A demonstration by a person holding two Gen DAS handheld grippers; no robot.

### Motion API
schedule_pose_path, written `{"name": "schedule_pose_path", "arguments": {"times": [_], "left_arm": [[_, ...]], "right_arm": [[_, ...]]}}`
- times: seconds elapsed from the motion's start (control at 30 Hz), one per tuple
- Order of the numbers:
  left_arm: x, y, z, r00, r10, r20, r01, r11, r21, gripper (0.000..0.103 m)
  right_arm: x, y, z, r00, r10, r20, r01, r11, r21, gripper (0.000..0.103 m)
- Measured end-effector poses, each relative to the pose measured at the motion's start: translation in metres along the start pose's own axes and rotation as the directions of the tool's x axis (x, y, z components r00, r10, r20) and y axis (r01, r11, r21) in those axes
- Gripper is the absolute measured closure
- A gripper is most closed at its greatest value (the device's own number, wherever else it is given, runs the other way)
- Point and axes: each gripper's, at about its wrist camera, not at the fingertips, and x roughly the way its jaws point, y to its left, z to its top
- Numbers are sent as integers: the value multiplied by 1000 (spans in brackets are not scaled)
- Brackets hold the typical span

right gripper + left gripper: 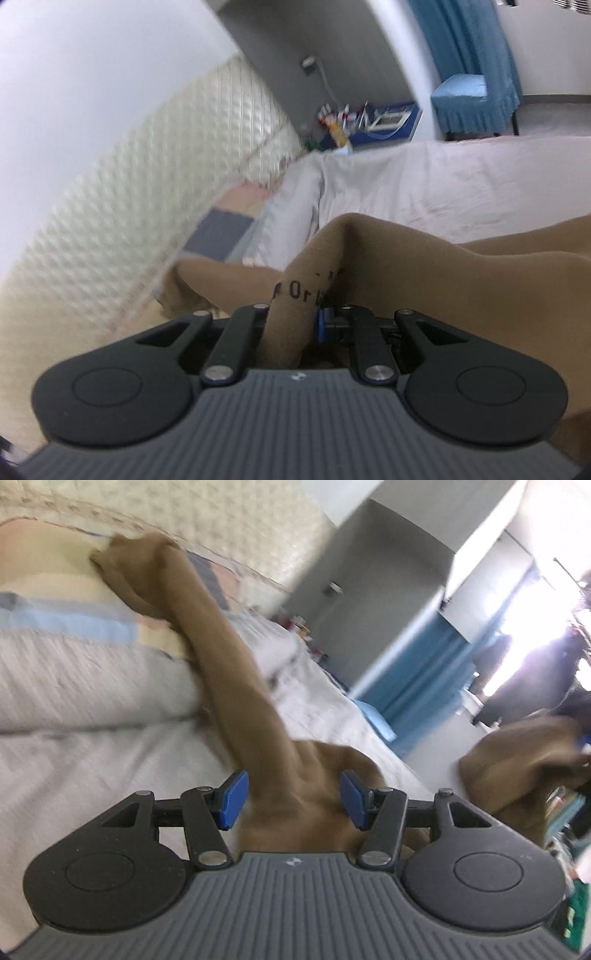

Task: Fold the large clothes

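Observation:
A brown garment stretches taut from the pillow area of the bed down to my left gripper, whose blue pads press a thick bunch of it from both sides. Another bundle of the same brown cloth hangs at the right edge of the left wrist view. In the right wrist view the brown garment, with black printed lettering on one fold, lies over the bed. My right gripper is shut on that lettered fold; the cloth hides its left pad.
The bed has a white quilted cover and a striped pillow against a padded cream headboard. Beyond the bed are a cluttered blue nightstand, a blue covered chair, blue curtains and a bright window.

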Motion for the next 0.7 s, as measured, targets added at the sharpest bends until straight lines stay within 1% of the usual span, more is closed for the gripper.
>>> {"name": "schedule_pose_path", "arguments": {"times": [0.07, 0.17, 0.23, 0.33, 0.43, 0.57, 0.6, 0.67, 0.7], "left_arm": [[6, 9, 6, 1000, 7, 6, -7, 1000, -8, 42], [21, 20, 11, 1000, 22, 19, -22, 1000, -22, 42], [35, 25, 13, 999, 32, 22, -32, 999, -29, 42], [60, 35, 14, 998, 49, 25, -48, 997, -61, 42], [83, 41, 9, 999, 51, 14, -50, 994, -99, 42], [102, 43, 5, 1000, 20, -11, -22, 991, -129, 42], [102, 42, 5, 1000, 15, -6, -15, 992, -124, 42], [99, 39, 7, 1000, -5, 13, 6, 994, -109, 42], [97, 36, 8, 1000, -15, 22, 17, 995, -100, 42]], "right_arm": [[44, -2, -14, 999, -20, -43, 20, 1000, 1, 86], [92, -12, -36, 995, -47, -90, 46, 999, -14, 85], [121, -23, -52, 992, -71, -105, 69, 997, -27, 84], [147, -41, -67, 994, -61, -93, 59, 998, -18, 84], [165, -56, -71, 995, -44, -88, 45, 999, 10, 84], [168, -61, -70, 995, -2, -102, 4, 1000, 17, 83], [165, -62, -69, 993, 13, -114, -10, 1000, 27, 81], [158, -62, -65, 986, 57, -155, -47, 996, 70, 72], [155, -63, -63, 979, 89, -182, -72, 993, 96, 64]]}}
